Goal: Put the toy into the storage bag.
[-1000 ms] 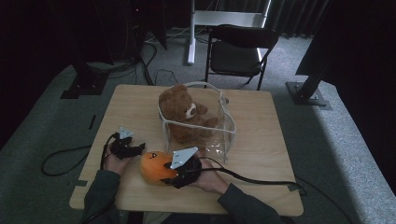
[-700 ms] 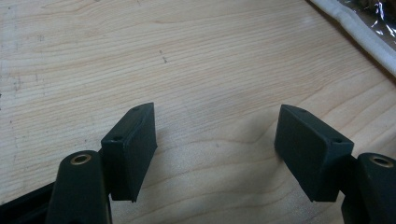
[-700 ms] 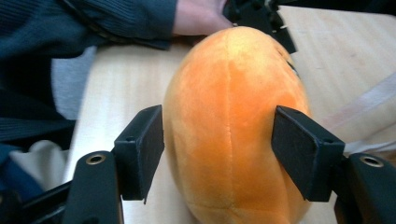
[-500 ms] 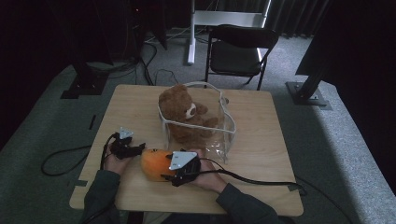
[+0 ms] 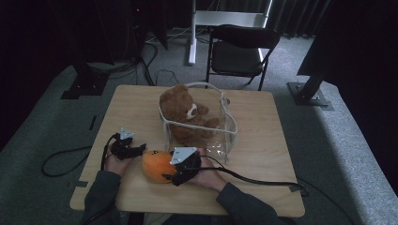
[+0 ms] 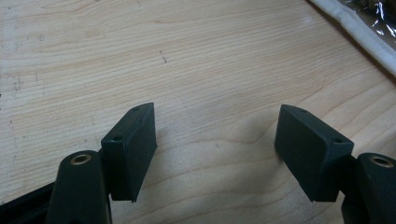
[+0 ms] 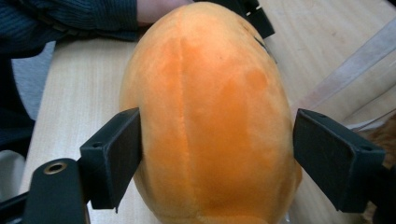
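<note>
The right gripper (image 5: 165, 174) lies low on the table (image 5: 263, 154), its jaws spread wide around an orange plush toy (image 5: 157, 165); they have just been opening, with the toy between them. In the right gripper view the toy (image 7: 210, 116) sits between the two black pads: the left pad looks to be touching or nearly touching its side, while the right pad (image 7: 334, 156) stands clear with a gap, so nothing is clamped. The toy rests on the table near its front edge, just in front of a clear plastic bag (image 5: 211, 126) with a white rim, in which a brown teddy bear (image 5: 185, 112) sits. The left gripper (image 5: 136, 151) lies on the table just to the left of the toy, held in the person's left hand (image 5: 117, 161); in the left gripper view its jaws are wide apart over bare wood and hold nothing, with the bag's white rim (image 6: 359, 37) at the upper right. Judging from this, the step in hand is either letting go of the orange toy or lining up to take it; the next move would call for closing squarely on its soft sides and lifting it over the bag's rim, or backing straight off without nudging it
</note>
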A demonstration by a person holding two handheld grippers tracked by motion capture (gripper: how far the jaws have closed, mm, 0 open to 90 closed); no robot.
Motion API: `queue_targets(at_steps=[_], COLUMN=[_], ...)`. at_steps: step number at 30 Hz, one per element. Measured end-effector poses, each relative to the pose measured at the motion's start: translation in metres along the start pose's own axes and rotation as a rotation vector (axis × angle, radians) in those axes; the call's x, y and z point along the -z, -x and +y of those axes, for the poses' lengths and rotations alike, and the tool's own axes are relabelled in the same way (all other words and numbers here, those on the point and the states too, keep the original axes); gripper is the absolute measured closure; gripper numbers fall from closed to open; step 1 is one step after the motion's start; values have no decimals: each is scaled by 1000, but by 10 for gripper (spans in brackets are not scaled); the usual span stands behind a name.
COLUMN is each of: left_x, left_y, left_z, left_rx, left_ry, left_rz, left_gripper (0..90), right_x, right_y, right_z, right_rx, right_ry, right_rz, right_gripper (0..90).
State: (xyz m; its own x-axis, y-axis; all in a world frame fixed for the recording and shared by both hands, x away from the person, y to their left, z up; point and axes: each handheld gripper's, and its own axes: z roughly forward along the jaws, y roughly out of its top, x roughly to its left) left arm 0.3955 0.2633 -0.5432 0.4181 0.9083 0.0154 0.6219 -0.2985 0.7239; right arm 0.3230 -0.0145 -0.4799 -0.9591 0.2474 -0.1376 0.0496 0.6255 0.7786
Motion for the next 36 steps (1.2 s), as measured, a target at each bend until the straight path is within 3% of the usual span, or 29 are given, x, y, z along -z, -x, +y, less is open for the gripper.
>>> queue_targets(at_steps=[10, 15, 21, 27, 36], left_x=[0, 0, 0, 0, 0], left_y=[0, 0, 0, 0, 0], left_z=[0, 0, 0, 0, 0], left_rx=[0, 0, 0, 0, 0], left_ry=[0, 0, 0, 1, 1], left_rz=[0, 0, 0, 0, 0], left_gripper=[301, 301, 301, 301, 301], right_x=[-8, -7, -4, 0, 5], right_y=[-1, 1, -1, 0, 1], right_z=[-4, -4, -3, -4, -8], right_rx=[-28, -39, -17, -27, -32], right_ry=[-36, -61, -77, -75, -71], right_rz=[53, 98, 98, 101, 97], right_gripper=[148, 271, 401, 461, 476])
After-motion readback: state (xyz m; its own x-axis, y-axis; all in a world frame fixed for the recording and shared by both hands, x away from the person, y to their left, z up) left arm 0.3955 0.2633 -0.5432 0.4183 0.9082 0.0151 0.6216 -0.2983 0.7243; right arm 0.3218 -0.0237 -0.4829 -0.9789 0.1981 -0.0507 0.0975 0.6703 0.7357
